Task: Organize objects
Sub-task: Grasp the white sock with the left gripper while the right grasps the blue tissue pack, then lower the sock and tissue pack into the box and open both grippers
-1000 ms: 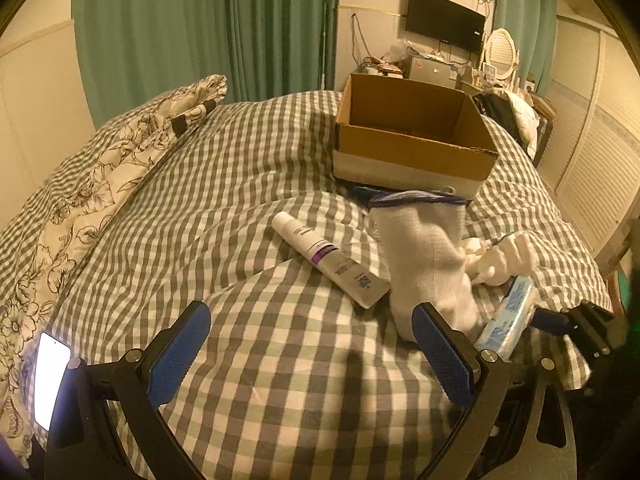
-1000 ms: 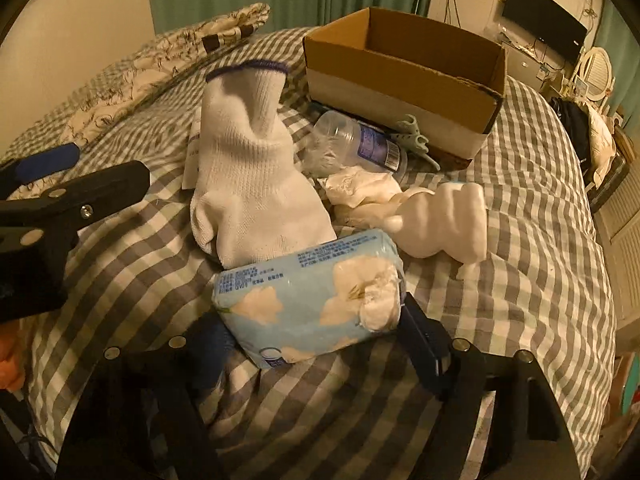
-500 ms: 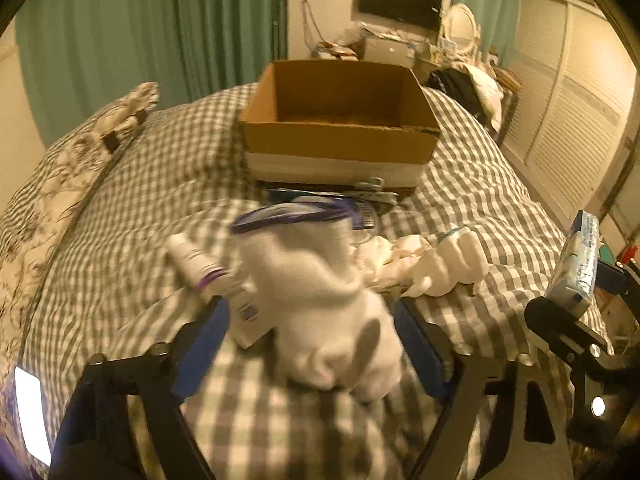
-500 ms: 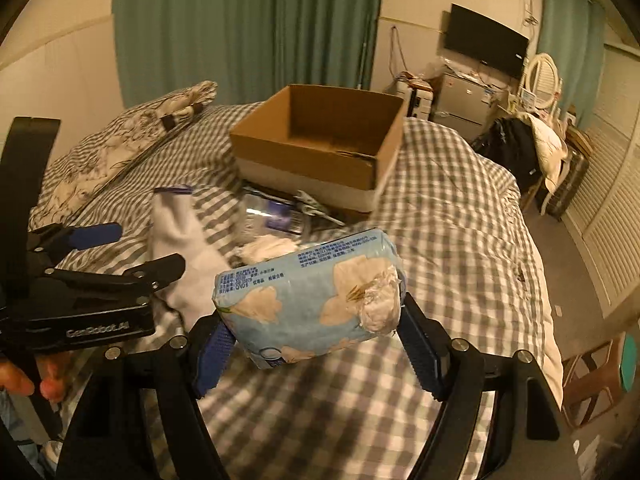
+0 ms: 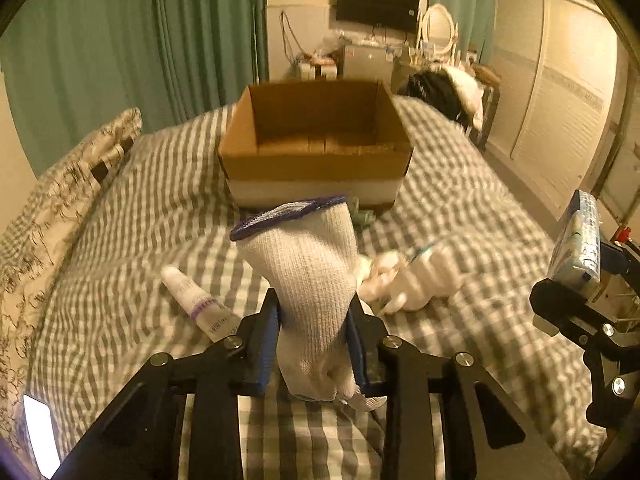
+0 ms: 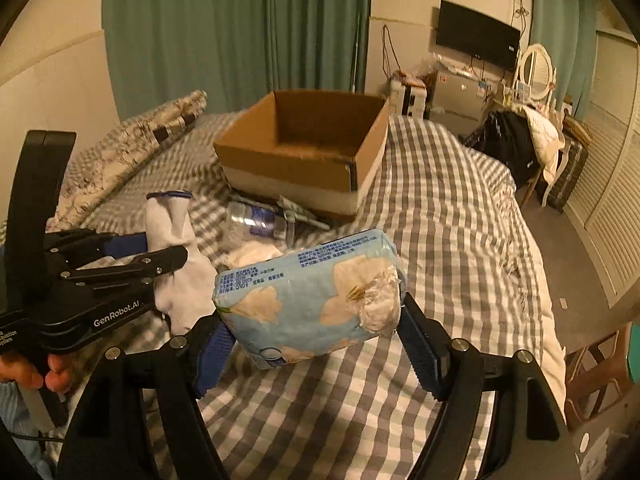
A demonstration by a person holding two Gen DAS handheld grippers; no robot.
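Observation:
My left gripper [image 5: 314,320] is closing, and its blue pads press on a white sock [image 5: 308,280] with a purple cuff, which stands up between them. In the right wrist view the same sock [image 6: 176,248] shows at the left with the left gripper [image 6: 160,254] on it. My right gripper [image 6: 316,328] is shut on a pale blue tissue pack [image 6: 308,296], held above the checked bed; the pack [image 5: 578,244] also appears at the right edge of the left wrist view. An open cardboard box [image 5: 316,140] sits further up the bed, seen too as the box [image 6: 308,148] beyond the pack.
A white tube [image 5: 196,304] lies left of the sock. A white ribbed object [image 5: 424,280] and crumpled tissue lie to its right. A clear bottle [image 6: 256,220] and scissors [image 6: 300,212] rest before the box. A floral pillow [image 5: 60,200] is far left, a lit phone [image 5: 38,432] near left.
My left gripper swung over the sock and closed on it from wide open. My right gripper rose off the bed with the tissue pack still in it.

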